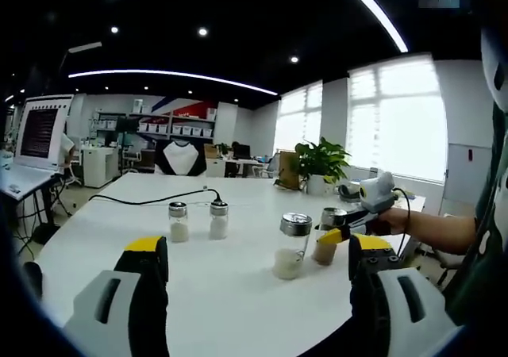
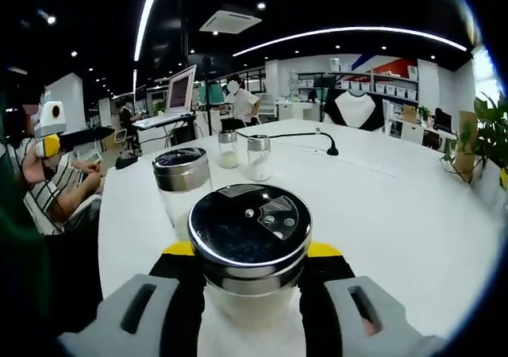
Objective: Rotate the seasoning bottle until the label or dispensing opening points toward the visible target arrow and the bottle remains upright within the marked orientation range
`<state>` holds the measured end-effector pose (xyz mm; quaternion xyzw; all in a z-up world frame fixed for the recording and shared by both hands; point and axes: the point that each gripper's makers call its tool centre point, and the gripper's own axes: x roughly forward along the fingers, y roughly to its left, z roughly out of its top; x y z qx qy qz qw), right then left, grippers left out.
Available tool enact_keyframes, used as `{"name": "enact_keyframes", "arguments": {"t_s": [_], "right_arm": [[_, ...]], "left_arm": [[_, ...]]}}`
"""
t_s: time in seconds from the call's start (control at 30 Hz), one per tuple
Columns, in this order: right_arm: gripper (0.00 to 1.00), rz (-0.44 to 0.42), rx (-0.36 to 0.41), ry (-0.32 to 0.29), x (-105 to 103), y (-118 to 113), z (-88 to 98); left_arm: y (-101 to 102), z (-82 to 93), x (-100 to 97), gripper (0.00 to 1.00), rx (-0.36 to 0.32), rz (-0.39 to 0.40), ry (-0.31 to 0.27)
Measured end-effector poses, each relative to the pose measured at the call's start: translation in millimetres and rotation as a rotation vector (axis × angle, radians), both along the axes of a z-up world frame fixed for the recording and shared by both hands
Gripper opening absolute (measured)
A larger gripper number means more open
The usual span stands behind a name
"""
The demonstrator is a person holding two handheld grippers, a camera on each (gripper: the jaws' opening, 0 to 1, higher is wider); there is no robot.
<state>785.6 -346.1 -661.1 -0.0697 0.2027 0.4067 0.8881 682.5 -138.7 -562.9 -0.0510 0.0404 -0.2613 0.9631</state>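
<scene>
Seasoning bottle (image 2: 249, 246): upright on white table (image 2: 397, 206), pinched between the right gripper (image 2: 250, 282) jaws; chrome lid with dispensing holes, pale powder inside. Second bottle (image 2: 182, 184) just behind, white contents. Two small shakers (image 1: 197, 220) well apart, pale contents. Left gripper (image 1: 258, 254): jaws spread, holding nothing.

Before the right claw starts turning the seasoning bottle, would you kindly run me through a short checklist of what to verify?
1. Right claw around the seasoning bottle, jaws either side: ok; firm contact: cannot tell.
2. Bottle upright: ok.
3. Dispensing holes visible on the lid: ok.
4. Target arrow in sight: not ok, none seen on the table.
5. Neighbouring bottle stands close behind; room to rotate: cannot tell.
6. Left claw open and away from the bottles: ok.
</scene>
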Motion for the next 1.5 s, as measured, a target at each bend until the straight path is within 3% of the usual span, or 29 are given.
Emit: {"name": "enact_keyframes", "arguments": {"t_s": [1.1,1.5], "right_arm": [[0.44,-0.451,-0.018,0.006,13.4,-15.8,-3.0],[0.44,-0.552,-0.004,-0.008,15.0,-17.6,-3.2]], "left_arm": [[-6.1,3.6,2.6,0.99,0.012,-0.003,0.008],[-5.2,-2.1,1.5,0.99,0.010,0.003,0.025]]}}
